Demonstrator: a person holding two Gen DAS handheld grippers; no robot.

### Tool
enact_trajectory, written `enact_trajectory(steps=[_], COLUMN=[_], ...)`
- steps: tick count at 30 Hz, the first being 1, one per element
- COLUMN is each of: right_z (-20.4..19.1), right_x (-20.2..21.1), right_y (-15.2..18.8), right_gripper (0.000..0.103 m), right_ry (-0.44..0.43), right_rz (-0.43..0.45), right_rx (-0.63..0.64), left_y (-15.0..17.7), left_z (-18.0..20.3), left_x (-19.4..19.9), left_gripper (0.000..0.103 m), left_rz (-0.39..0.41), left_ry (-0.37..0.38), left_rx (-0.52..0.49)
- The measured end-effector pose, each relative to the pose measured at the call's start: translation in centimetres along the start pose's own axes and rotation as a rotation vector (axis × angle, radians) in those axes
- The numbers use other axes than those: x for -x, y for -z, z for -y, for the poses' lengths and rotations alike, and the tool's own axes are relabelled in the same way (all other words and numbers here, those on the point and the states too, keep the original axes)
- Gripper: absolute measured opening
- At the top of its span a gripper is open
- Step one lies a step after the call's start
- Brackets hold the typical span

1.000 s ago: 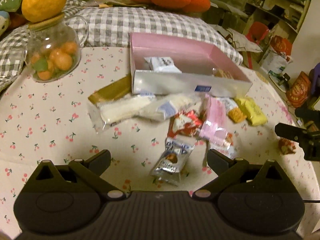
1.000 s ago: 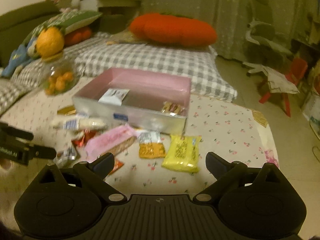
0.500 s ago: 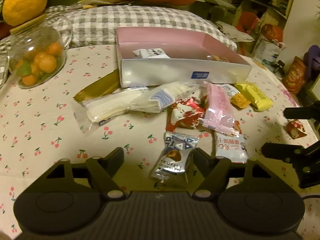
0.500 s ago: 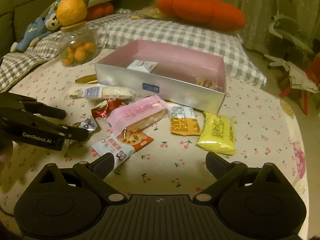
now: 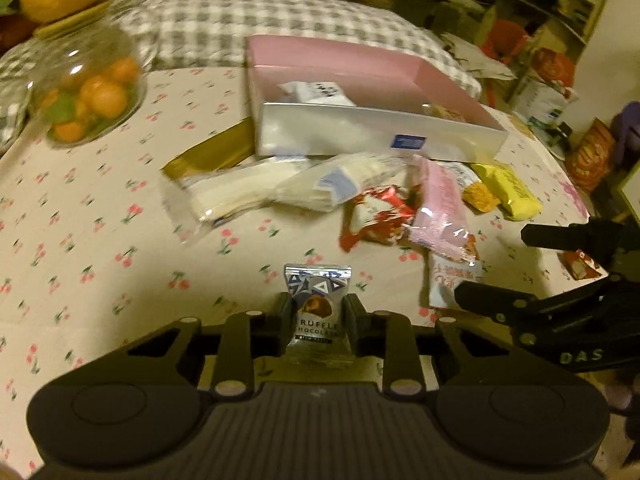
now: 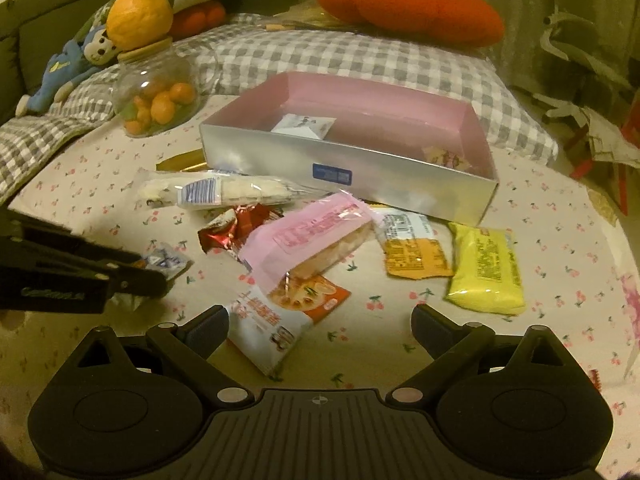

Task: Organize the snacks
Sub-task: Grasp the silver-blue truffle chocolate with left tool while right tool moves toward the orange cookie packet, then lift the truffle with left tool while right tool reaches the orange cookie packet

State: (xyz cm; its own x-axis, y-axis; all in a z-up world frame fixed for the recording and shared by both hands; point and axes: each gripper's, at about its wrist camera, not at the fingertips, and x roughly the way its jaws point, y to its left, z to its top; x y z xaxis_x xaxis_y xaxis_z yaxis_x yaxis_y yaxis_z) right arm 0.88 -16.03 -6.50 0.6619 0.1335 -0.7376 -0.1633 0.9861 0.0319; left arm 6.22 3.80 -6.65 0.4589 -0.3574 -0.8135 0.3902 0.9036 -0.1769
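My left gripper (image 5: 318, 314) is shut on a small silver truffle chocolate packet (image 5: 318, 300), just above the cherry-print tablecloth; it also shows in the right wrist view (image 6: 166, 260). My right gripper (image 6: 320, 326) is open and empty, low over an orange-and-white snack packet (image 6: 280, 316). A pink-lined silver box (image 6: 348, 172) stands behind the pile, holding a white packet (image 6: 304, 126) and a small snack (image 6: 446, 158). Loose snacks lie in front of it: a pink packet (image 6: 312, 240), a red wrapper (image 6: 232, 228), a long white packet (image 6: 216, 192), an orange packet (image 6: 414, 258) and a yellow packet (image 6: 488, 270).
A glass jar of small oranges (image 6: 154, 94) topped with a big orange fruit stands back left. A gold wrapper (image 5: 212, 152) lies left of the box. Checked cushions (image 6: 360, 56) and an orange pillow (image 6: 408, 4) lie behind. The table edge curves at the right (image 6: 616, 240).
My left gripper has moved forward and closed on the truffle chocolate packet, lifting it upright. My right gripper has moved down and closer to the snack pile, still open.
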Motion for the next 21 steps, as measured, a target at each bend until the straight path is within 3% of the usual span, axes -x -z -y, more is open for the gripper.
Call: enact_trajectory(steps=[10,15,18,20,21], right_z=[-0.8,-0.1,1.1,1.8,2.0], right_x=[-2.4,-2.3,-2.2,-2.0,-1.9], right_y=[0.0,0.3,0.5,0.7,0.8], right_gripper=[0.103,0.103,0.103,0.103,0.103], right_ry=[0.092,0.063,0.051,0.054,0.055], right_rz=[0.013,-0.023,-0.041,-0.043,-0.044], right_rx=[-0.059,-0.078,-0.105,-0.109,-0.109], left_y=[0.5,0.9,1.1,1.2,1.4], left_z=[-0.1,0.8,1.2,1.6,1.9], left_x=[0.2,0.1,0.0,-0.1,-0.2], left_gripper=[0.027,0.032,0.043,0.063,0.066], left_rz=[0.0,0.007,0.005,-0.008,-0.014], left_ry=[-0.037,-0.055,-0.045,-0.032,-0.034], left_rx=[-0.017,-0.1,-0.128,-0.153,-0.173])
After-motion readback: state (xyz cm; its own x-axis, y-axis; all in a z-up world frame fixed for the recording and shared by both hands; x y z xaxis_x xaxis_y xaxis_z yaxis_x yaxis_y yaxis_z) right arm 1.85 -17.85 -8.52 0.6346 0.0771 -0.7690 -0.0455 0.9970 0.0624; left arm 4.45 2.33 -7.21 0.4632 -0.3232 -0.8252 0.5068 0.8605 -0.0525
